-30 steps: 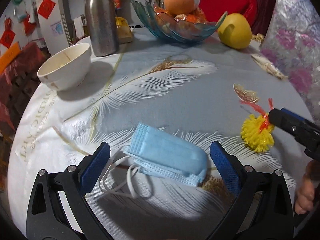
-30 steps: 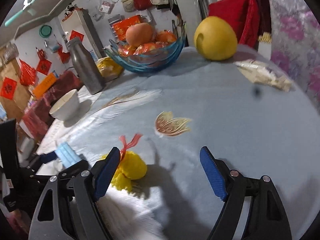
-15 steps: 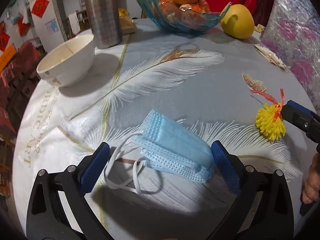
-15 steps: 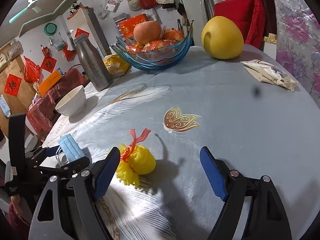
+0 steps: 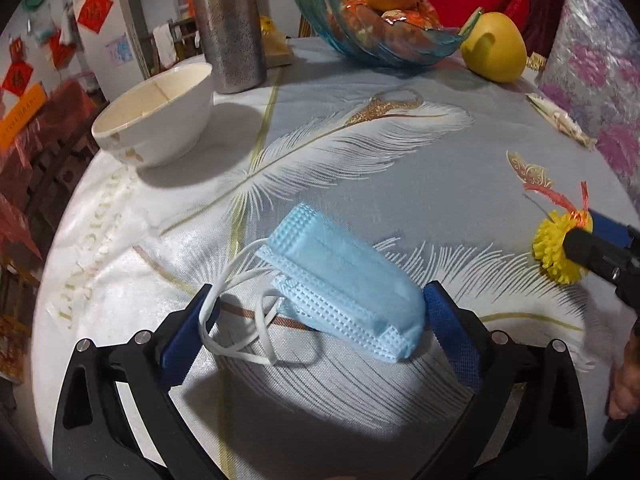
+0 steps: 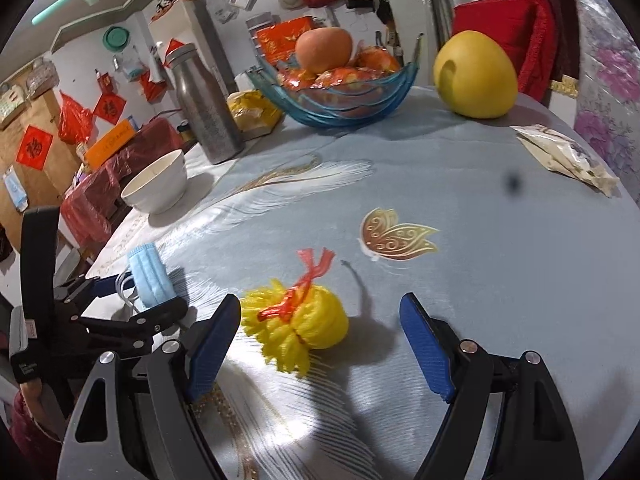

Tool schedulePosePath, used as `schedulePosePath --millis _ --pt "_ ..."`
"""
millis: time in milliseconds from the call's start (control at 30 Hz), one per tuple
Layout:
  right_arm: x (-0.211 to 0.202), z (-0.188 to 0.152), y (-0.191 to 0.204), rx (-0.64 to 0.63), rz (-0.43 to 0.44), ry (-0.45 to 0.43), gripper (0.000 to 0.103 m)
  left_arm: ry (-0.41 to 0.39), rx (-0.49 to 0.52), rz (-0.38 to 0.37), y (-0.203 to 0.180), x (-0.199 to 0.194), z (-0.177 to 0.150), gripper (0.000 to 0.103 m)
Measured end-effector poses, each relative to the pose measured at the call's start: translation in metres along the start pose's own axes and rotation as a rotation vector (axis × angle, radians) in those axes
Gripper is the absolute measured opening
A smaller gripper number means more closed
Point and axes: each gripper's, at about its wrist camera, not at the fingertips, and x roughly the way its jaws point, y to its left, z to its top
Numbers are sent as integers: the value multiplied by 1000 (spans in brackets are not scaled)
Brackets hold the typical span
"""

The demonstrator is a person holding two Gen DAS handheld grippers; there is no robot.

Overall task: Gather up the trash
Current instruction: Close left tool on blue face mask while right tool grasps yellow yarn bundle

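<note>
A folded blue face mask (image 5: 340, 280) with white ear loops lies on the feather-print tablecloth, between the open jaws of my left gripper (image 5: 316, 332); its right fingertip touches the mask's edge. The mask also shows in the right wrist view (image 6: 148, 276). A yellow foam fruit net (image 6: 300, 328) tied with a red strip lies between the open jaws of my right gripper (image 6: 320, 344), close to its left finger. The net also shows in the left wrist view (image 5: 556, 246), partly hidden by the right gripper.
A white bowl (image 5: 156, 116), a steel bottle (image 5: 230, 24), a blue glass fruit bowl (image 5: 376, 28) and a yellow pomelo (image 5: 494, 46) stand at the far side. A crumpled wrapper (image 6: 568, 156) lies at the right edge. The table edge curves round on the left.
Both grippers have moved forward: the mask now sits deeper between the left jaws, and the yellow net sits further between the right jaws. Both stay open.
</note>
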Motion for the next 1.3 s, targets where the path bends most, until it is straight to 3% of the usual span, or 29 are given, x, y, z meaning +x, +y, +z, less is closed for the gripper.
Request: schedulePosePath --millis 200,300,333,433,667,967,1167,1300 --pt "11 1 4 -16 -3 52 78 -9 4 5 -1 0 -1 98" --pt "13 1 3 -10 22 61 43 -9 6 2 -1 -1 -2 97" --pt "11 1 1 0 33 51 41 -8 7 -1 -1 -1 -1 97" --pt "4 1 -4 20 24 13 41 -3 4 -16 1 -2 -1 97" --pt "7 1 -2 5 7 34 45 -74 -102 -31 19 -14 2 96" --pt "10 -1 -7 30 9 54 46 -61 -129 -129 24 -14 4 58" --pt "10 -1 -7 27 7 55 46 -79 -78 -153 12 -18 4 56" --pt "9 -1 -7 27 7 55 46 -67 -43 -161 2 -16 3 60"
